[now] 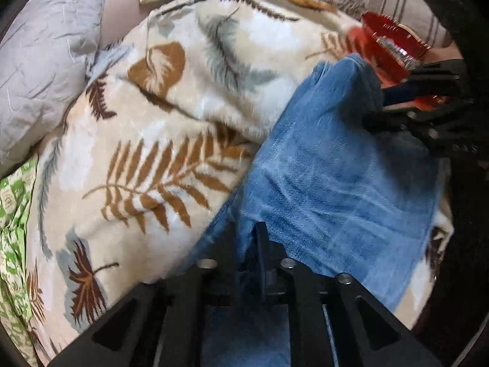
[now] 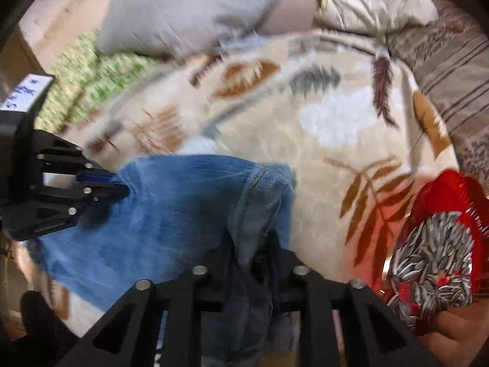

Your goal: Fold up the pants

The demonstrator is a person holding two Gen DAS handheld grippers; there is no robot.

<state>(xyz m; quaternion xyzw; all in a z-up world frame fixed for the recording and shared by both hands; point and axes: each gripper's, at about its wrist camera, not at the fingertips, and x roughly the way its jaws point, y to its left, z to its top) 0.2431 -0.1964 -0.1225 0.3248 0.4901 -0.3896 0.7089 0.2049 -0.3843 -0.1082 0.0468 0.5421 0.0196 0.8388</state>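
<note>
Blue denim, soft and faded, is what we hold: the jeans [image 1: 321, 177] lie spread on a plush leaf-patterned blanket [image 1: 171, 122]. Our left gripper [image 1: 253, 244] is clenched on one edge, our right gripper [image 2: 250, 244] pinches a seamed fold. A red glossy bag of sunflower seeds [image 2: 434, 244] sits at the blanket's right edge. Motion blur softens the grey pillow [image 2: 189, 9].

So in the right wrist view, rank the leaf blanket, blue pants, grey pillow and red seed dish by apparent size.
1. leaf blanket
2. blue pants, though nearness inflates them
3. grey pillow
4. red seed dish, close to the lens and cut by the frame
</note>
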